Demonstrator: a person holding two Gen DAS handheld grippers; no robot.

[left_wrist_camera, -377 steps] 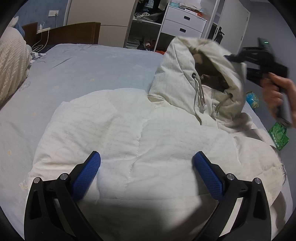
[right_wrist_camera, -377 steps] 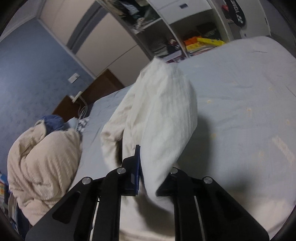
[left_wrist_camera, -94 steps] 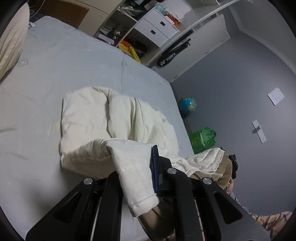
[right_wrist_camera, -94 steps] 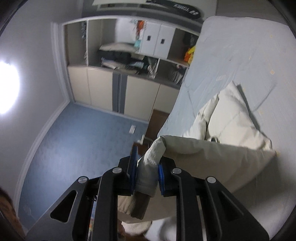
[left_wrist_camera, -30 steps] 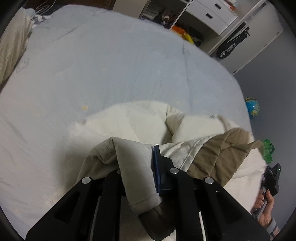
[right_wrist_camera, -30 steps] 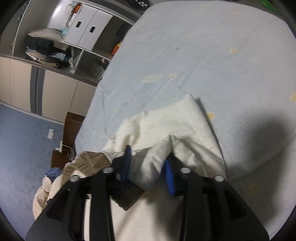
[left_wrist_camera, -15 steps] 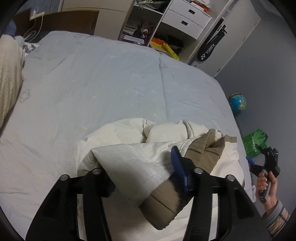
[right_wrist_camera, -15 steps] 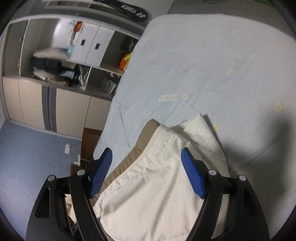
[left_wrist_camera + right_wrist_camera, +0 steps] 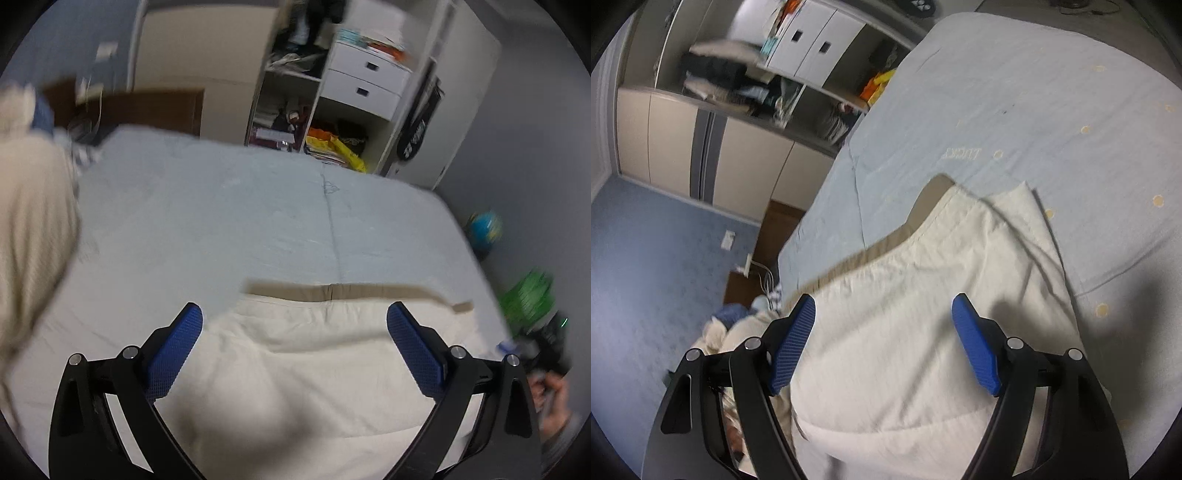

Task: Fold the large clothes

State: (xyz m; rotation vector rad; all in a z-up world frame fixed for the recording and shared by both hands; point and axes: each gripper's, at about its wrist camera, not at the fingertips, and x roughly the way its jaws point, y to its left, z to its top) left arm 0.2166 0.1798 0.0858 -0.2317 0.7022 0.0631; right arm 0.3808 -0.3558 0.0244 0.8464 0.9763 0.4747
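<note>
Left wrist view: my left gripper (image 9: 294, 320) stands with its jaws spreading wide, and they are opening at this moment. Nothing is pinched; both blue pads (image 9: 173, 356) are clear of cloth. The cream jacket (image 9: 314, 373) lies folded on the pale blue bed (image 9: 229, 221), below and between the two fingers, not touching them as far as I can tell. A tan lining strip (image 9: 351, 290) shows along the far edge of the fold. The picture is blurred, so fine creases cannot be read.

At the right edge of this view I see a hand (image 9: 552, 397) holding the other tool, low beside the bed. A green bag (image 9: 530, 301) and a small globe (image 9: 484, 227) sit on the floor near the wall. A knitted blanket (image 9: 33, 229) is heaped at the left edge of the bed. Beyond the bed are open shelves with white drawers (image 9: 364, 79).

Right wrist view: my right gripper (image 9: 884, 308) has its jaws apart, holding nothing. The folded jacket (image 9: 923, 314) lies under it, with the tan lining (image 9: 846, 264) peeking out along the left side of the fold. One corner of the jacket points toward the far side of the bed (image 9: 1052, 110). The sheet carries small yellow dots and a faint printed word. A wardrobe (image 9: 665, 147) and cluttered shelves stand past the bed's end, and a wall socket (image 9: 728, 240) shows on the blue wall.
</note>
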